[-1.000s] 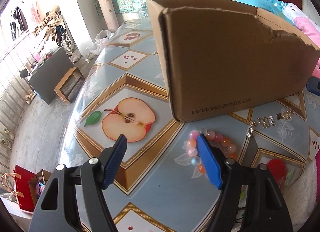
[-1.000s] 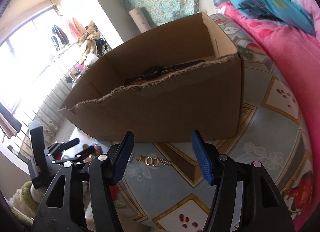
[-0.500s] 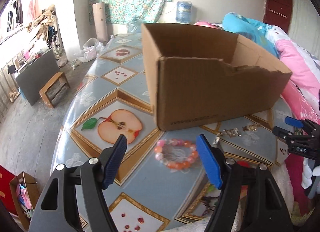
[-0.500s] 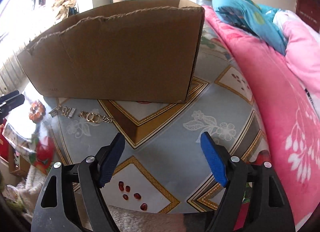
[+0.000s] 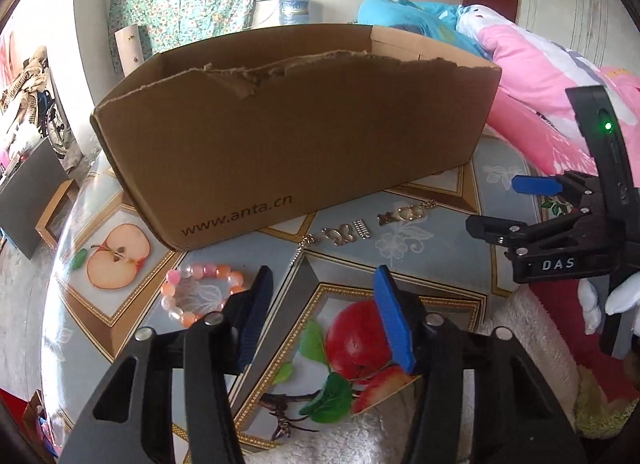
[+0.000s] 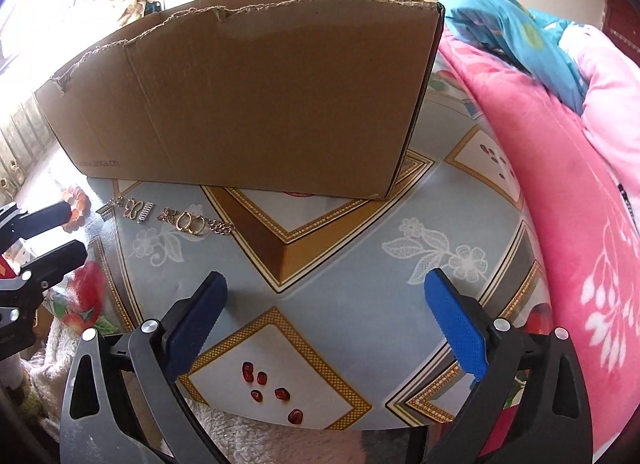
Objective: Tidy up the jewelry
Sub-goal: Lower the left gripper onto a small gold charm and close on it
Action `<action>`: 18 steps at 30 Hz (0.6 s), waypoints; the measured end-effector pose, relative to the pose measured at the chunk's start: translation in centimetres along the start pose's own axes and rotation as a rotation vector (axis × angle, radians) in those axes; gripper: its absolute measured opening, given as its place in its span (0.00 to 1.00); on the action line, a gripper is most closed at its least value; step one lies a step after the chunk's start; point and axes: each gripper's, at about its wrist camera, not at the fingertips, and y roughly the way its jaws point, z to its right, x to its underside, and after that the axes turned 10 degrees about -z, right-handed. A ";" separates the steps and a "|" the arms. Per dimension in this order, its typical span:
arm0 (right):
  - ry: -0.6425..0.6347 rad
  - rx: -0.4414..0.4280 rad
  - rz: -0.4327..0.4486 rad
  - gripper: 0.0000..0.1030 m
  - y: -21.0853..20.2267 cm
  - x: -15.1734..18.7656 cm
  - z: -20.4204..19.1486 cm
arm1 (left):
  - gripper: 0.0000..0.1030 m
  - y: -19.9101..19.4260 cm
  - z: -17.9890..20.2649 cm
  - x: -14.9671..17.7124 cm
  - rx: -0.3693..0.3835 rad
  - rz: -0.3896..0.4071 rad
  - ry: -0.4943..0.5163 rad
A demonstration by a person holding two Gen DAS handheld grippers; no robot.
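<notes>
A brown cardboard box (image 5: 296, 135) stands on the patterned table (image 5: 432, 248); it also shows in the right wrist view (image 6: 256, 99). In front of it lie a pink and orange bead bracelet (image 5: 200, 292) and a gold chain bracelet with butterfly links (image 5: 368, 223), the chain also showing in the right wrist view (image 6: 176, 217). My left gripper (image 5: 324, 304) is open and empty, near the table's front edge, right of the bead bracelet. My right gripper (image 6: 324, 316) is open and empty above the table's right part, and also shows at the right of the left wrist view (image 5: 516, 203).
A pink blanket (image 6: 560, 167) and blue bedding (image 6: 500, 23) lie right of the table. A white fluffy cloth (image 5: 340, 440) sits at the table's front edge. A low wooden stool (image 5: 52, 215) stands on the floor at left.
Both grippers have pulled back and swung toward the table's front. The box now looks farther off, and the chain and bead bracelet lie ahead of the left gripper.
</notes>
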 end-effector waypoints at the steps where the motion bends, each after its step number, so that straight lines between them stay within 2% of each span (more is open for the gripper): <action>1: 0.007 -0.011 0.005 0.92 -0.2 -0.1 0.2 | 0.40 0.3 0.0 -0.2 -0.012 -0.003 0.000; 3: 0.031 -0.042 0.031 0.88 -0.7 -0.4 0.6 | 0.32 0.6 -0.1 -0.4 -0.021 -0.004 0.000; 4: 0.037 -0.051 0.048 0.81 -0.9 -0.3 0.8 | 0.30 0.7 -0.2 -0.6 -0.021 -0.008 -0.001; 7: 0.035 -0.073 0.052 0.70 -1.1 -0.5 0.5 | 0.23 1.2 -0.6 -1.0 -0.029 -0.024 -0.001; 12: 0.035 -0.108 0.042 0.69 -0.9 -0.9 0.0 | 0.14 1.9 -0.8 -1.3 -0.017 -0.048 -0.012; 18: 0.031 -0.119 0.035 0.69 -0.5 -1.1 -0.7 | 0.13 2.5 -0.8 -1.5 -0.009 -0.051 -0.021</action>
